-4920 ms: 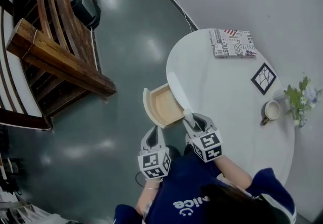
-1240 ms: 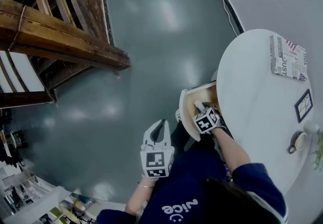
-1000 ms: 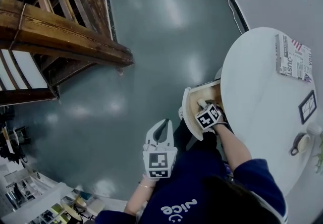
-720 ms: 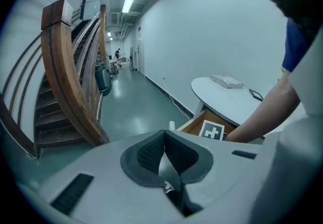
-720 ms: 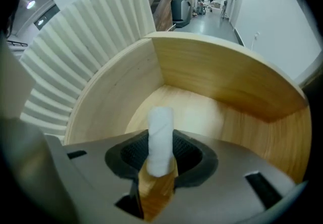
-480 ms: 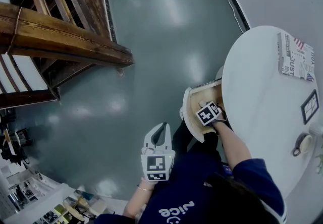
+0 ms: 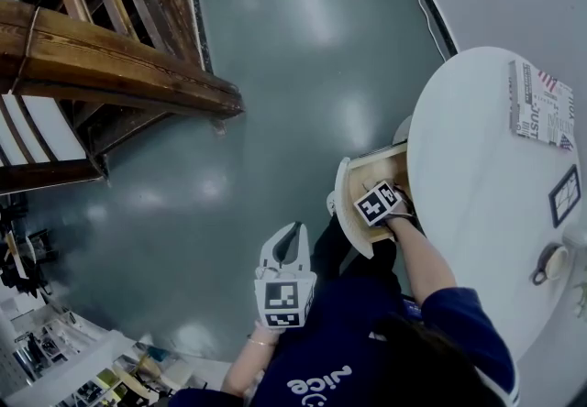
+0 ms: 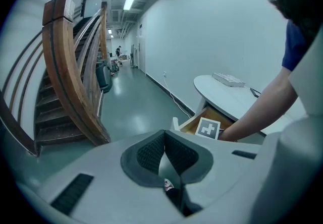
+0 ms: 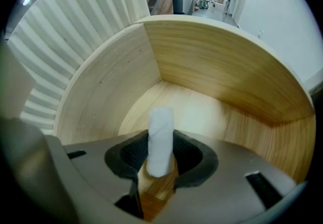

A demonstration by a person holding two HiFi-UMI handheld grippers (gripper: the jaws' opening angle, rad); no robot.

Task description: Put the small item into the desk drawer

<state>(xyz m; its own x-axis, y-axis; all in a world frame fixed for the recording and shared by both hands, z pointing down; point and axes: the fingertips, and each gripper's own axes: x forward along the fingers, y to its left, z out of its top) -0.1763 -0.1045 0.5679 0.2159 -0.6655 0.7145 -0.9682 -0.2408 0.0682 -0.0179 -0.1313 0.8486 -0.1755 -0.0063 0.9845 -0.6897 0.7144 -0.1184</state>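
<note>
one white roll pinched by right gripper inside wooden drawer — released on end, may topple (left gripper pressed together).

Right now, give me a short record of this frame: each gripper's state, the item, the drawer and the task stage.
left gripper: jaws together, nothing between them, held away from the drawer
right gripper: pointing down inside the drawer, closed on the small white roll
small white roll: lengthwise between the pads, not yet released
drawer: open, pale wood, pulled out from under the white round table
task stage: item is inside the drawer; release not yet done
</note>
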